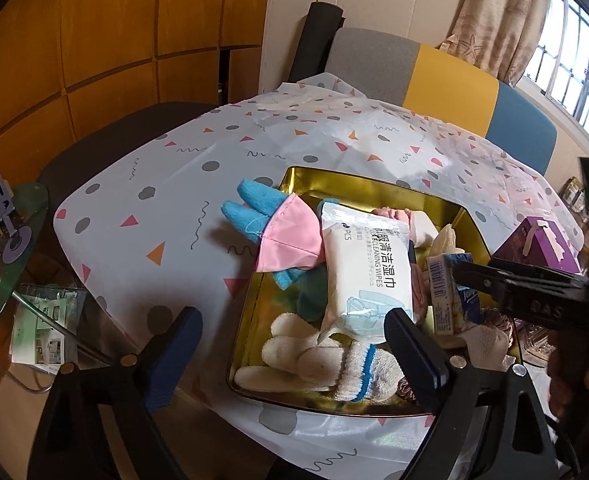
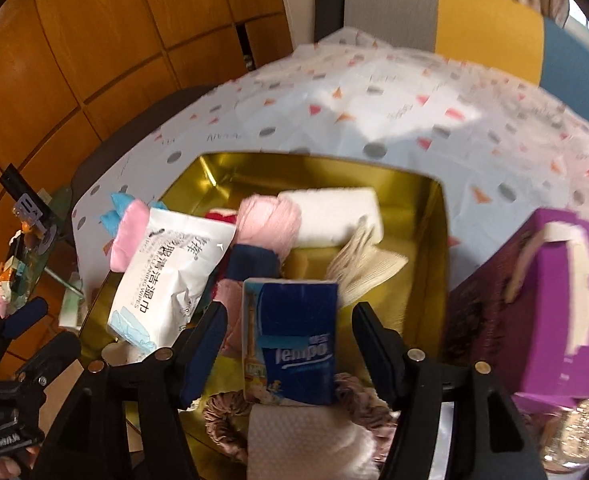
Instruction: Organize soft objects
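A gold tin tray (image 1: 336, 178) (image 2: 434, 232) on the table holds soft items: a white wipes pack (image 1: 364, 264) (image 2: 170, 276), a pink face mask (image 1: 290, 240), a blue glove (image 1: 248, 210), white socks (image 1: 334, 364), a pink cloth (image 2: 268, 218) and a white pad (image 2: 334, 214). A blue Tempo tissue pack (image 2: 292, 340) (image 1: 444, 292) stands upright in the tray between my right gripper's (image 2: 288, 344) open fingers, not pinched. My left gripper (image 1: 294, 344) is open and empty over the tray's near left edge.
A purple tissue box (image 2: 554, 300) (image 1: 542, 250) stands right of the tray. The patterned tablecloth (image 1: 166, 184) covers the table. A grey, yellow and blue chair (image 1: 446, 76) is behind. A glass side table (image 1: 10, 248) with clutter is at left.
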Action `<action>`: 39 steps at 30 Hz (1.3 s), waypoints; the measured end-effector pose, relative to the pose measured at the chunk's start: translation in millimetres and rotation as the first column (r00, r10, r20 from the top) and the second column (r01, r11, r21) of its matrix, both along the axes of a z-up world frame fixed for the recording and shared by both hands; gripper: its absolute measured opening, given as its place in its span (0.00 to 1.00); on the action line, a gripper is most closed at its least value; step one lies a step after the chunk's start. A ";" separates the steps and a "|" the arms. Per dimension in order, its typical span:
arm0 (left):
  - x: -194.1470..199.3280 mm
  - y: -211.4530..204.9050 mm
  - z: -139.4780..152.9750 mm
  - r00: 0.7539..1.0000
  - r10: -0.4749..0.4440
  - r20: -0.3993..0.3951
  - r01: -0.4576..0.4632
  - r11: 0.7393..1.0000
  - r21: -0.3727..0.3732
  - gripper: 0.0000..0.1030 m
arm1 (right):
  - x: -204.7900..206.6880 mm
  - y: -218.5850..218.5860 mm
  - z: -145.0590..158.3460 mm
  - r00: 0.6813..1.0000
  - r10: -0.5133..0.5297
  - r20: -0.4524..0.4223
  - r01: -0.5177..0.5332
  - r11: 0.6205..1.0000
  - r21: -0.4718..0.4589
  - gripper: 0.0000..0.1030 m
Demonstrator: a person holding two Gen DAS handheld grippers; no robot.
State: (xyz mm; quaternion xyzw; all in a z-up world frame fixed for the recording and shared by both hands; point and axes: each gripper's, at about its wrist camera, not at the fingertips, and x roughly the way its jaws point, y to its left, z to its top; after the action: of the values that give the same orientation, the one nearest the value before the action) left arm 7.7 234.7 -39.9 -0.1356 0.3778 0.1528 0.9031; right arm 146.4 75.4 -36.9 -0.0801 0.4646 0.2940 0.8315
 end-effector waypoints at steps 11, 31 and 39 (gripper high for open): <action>-3.3 -7.0 9.7 1.000 0.017 0.021 -0.018 1.000 0.024 1.00 | -25.4 -1.2 -21.7 0.998 0.028 0.062 -0.023 0.996 -0.081 0.64; -17.2 -40.1 33.4 0.995 0.008 0.102 -0.019 0.994 0.105 1.00 | -71.9 -48.6 22.6 0.935 -0.220 0.278 0.230 0.973 -0.004 0.64; -20.1 -62.1 38.3 0.993 -0.003 0.121 -0.015 0.989 0.149 1.00 | -90.7 -76.6 32.6 0.884 -0.321 0.340 0.334 0.942 0.023 0.64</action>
State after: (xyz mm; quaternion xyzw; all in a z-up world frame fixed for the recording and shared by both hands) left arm -12.4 172.6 -1.6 -0.0777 0.3093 0.1751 0.9315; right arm 55.7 -1.1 -4.2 -0.0647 0.3267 0.1229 0.9349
